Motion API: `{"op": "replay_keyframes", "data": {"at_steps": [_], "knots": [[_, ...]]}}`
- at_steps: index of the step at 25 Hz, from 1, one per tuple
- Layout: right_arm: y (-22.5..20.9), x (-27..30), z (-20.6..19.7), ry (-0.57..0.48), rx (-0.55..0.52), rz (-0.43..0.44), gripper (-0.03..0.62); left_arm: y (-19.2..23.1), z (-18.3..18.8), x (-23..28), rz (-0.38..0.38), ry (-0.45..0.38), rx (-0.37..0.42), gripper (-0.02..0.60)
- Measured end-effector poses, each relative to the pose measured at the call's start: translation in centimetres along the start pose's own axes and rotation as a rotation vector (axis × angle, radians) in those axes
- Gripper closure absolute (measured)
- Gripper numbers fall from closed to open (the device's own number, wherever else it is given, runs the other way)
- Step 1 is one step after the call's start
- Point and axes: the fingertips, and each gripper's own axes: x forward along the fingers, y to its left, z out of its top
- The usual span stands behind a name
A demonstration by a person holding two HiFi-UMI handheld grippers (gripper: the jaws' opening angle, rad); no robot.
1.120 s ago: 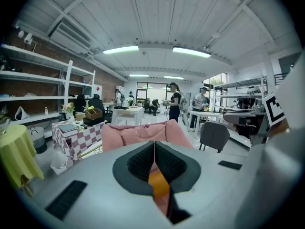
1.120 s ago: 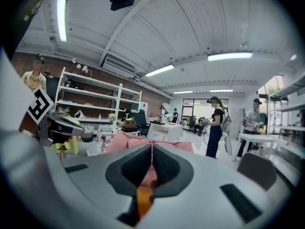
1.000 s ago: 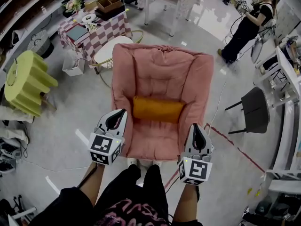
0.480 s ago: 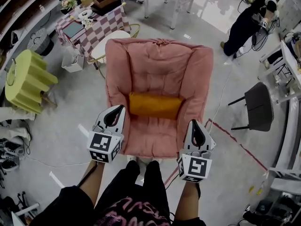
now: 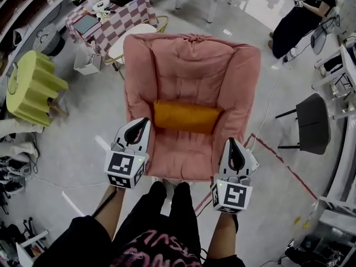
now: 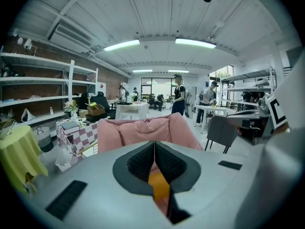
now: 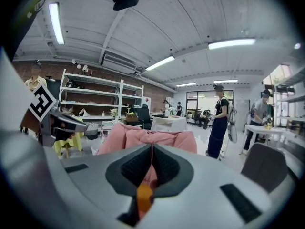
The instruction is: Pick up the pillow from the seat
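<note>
We have drawn closer to the pink armchair (image 5: 192, 65) over the last second, and both hands have sunk toward its seat. The orange pillow (image 5: 186, 117) lies across that seat against the backrest, untouched. Our left hand-held gripper (image 5: 143, 124) and right hand-held gripper (image 5: 231, 146) flank the seat's front, each with jaws pressed together on nothing. They must open before any grasp.

We find no readable text, number or brand. Pink lettering on the person's shirt (image 5: 151, 248), at the head view's bottom edge, is illegible. Left gripper (image 5: 143, 122) and right gripper (image 5: 230, 142) carry only square markers (image 5: 124, 168), no characters.
</note>
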Motion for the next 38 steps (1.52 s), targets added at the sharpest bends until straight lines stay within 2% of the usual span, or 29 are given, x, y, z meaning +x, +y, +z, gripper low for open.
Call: {"op": "replay_keyframes", "data": {"at_steps": [8, 15, 19, 24, 26, 30, 38], "knots": [[0.1, 1.6, -2.5, 0.031, 0.006, 0.025, 0.572, -0.1, -2.4, 1.1, 0.011, 0.028, -0.018, 0.569], [-0.1, 2.8, -5.0, 0.065, 0.032, 0.043, 0.572, -0.3, -4.4, 2.3, 0.021, 0.060, 0.013, 0.569], [0.2, 3.7, -6.6, 0.088, 0.030, 0.052, 0.572, -0.3, -6.3, 3.1, 0.020, 0.084, -0.018, 0.571], [0.3, 4.2, -8.0, 0.086, 0.088, 0.069, 0.572, -0.5, -8.4, 3.6, 0.026, 0.107, -0.040, 0.571], [0.2, 4.7, -8.4, 0.084, 0.073, 0.059, 0.572, -0.2, -9.1, 4.0, 0.029, 0.109, -0.065, 0.571], [-0.4, 5.4, -9.7, 0.093, 0.077, 0.036, 0.572, -0.1, -10.8, 4.8, 0.032, 0.129, -0.065, 0.571], [-0.3, 6.7, -13.3, 0.139, 0.059, 0.050, 0.572, 0.0, -14.2, 6.8, 0.038, 0.170, -0.088, 0.571]]}}
